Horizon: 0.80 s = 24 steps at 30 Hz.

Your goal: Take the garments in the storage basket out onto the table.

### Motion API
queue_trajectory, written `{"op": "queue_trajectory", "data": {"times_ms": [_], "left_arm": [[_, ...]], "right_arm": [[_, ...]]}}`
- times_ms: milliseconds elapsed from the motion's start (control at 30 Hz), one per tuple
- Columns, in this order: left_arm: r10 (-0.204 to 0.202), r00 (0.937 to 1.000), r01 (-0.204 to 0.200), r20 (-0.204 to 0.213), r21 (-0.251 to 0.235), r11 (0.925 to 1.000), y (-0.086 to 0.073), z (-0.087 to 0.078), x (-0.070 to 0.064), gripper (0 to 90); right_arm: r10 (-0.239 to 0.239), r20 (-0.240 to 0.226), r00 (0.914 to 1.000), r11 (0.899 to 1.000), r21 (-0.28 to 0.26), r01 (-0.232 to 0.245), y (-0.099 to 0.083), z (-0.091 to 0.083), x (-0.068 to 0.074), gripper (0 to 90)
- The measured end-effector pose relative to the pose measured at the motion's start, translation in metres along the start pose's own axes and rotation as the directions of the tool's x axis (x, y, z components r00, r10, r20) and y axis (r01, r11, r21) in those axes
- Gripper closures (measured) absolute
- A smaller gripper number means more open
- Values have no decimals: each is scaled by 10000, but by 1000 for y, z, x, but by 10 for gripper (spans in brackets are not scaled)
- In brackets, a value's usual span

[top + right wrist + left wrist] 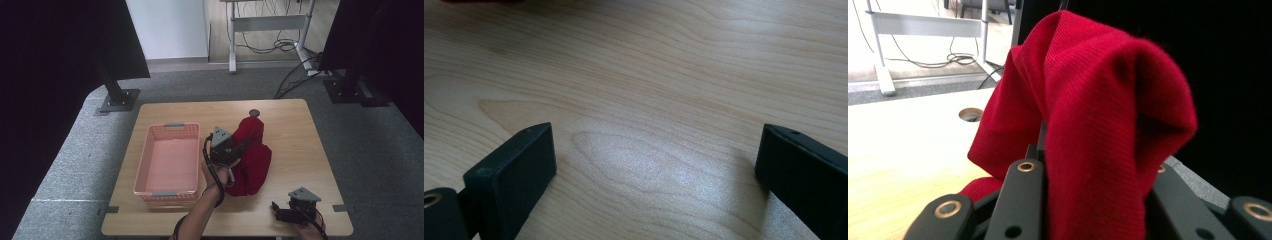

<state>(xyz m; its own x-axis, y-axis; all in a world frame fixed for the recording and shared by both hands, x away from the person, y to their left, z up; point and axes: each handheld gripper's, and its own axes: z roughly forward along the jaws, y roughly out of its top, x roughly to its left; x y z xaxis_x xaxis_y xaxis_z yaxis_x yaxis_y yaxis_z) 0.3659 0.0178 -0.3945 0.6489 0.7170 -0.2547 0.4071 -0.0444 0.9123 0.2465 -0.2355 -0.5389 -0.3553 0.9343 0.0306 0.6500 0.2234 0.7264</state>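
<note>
Our left tool (223,146) pinches a fold of the red cloth (252,160) at mid-table, right of the pink basket (169,159). Our right tool (656,165) rests with jaws wide near the table (295,125) edge. Risk: the trailing bulk may snag the basket's near wall or slip free on transfer.

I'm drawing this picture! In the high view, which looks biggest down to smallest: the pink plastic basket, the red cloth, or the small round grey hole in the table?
1. Pink plastic basket, the biggest.
2. Red cloth, bunched up, held by the left gripper.
3. Small round grey hole, by far the smallest.
</note>
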Motion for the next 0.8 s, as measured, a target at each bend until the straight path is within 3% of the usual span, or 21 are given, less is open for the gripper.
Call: {"op": "queue_trajectory", "data": {"times_ms": [800], "left_arm": [[-363,9993,357,52,890,9954,-53,21,3,714]], "right_arm": [[-7,-4,10000,10000,-2,7,0,0,0,28]]}}
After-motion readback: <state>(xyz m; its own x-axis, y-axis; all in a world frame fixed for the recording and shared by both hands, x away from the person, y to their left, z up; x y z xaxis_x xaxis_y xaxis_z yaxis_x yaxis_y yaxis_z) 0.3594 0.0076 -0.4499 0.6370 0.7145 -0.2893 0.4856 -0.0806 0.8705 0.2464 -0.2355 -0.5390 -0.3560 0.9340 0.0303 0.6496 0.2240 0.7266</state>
